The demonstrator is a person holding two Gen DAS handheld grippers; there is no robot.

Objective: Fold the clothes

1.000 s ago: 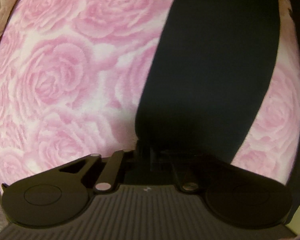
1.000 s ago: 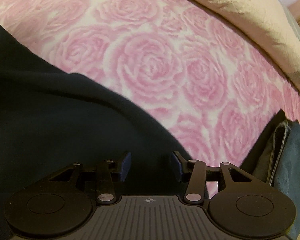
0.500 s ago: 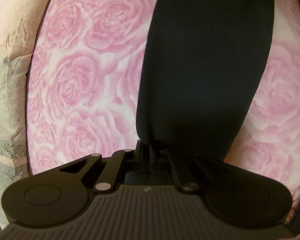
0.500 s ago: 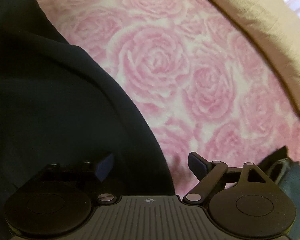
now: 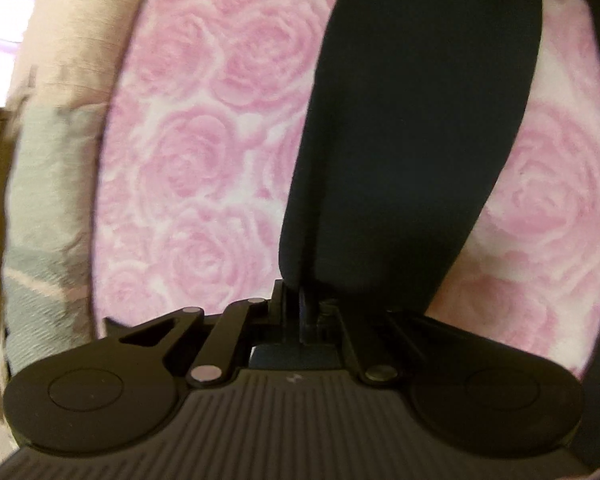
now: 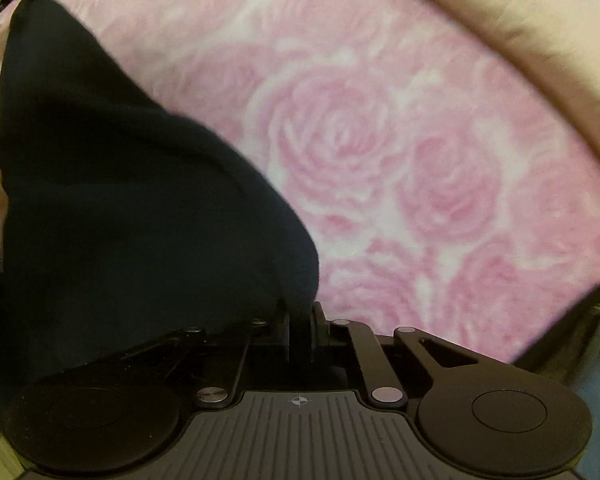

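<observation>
Pinching the dark navy garment at its near end, the left tool has its jaws closed tight on a thin bunch of the fabric, and the cloth runs up and away from the tips as a long dark band across the middle of the left wrist view, widening toward the top edge. Pink rose-print bedspread shows on both sides of that band, so the garment hangs or stretches over the bed rather than lying bunched at the tool. Beige and grey-green bedding sits along the left edge of that view, blurred. In the right wrist view the right tool has its jaws closing, pads already pressed on a folded edge of the same dark garment; the fabric is between them, gripped. From the right tool the cloth spreads up and to the left, filling the left half of the picture and covering the tool's left linkage, while the right side is bare rose bedspread. Beige cover curves along the upper right rim. Dark and blue-grey cloth sits at the far right edge, too blurred to tell what it is.
</observation>
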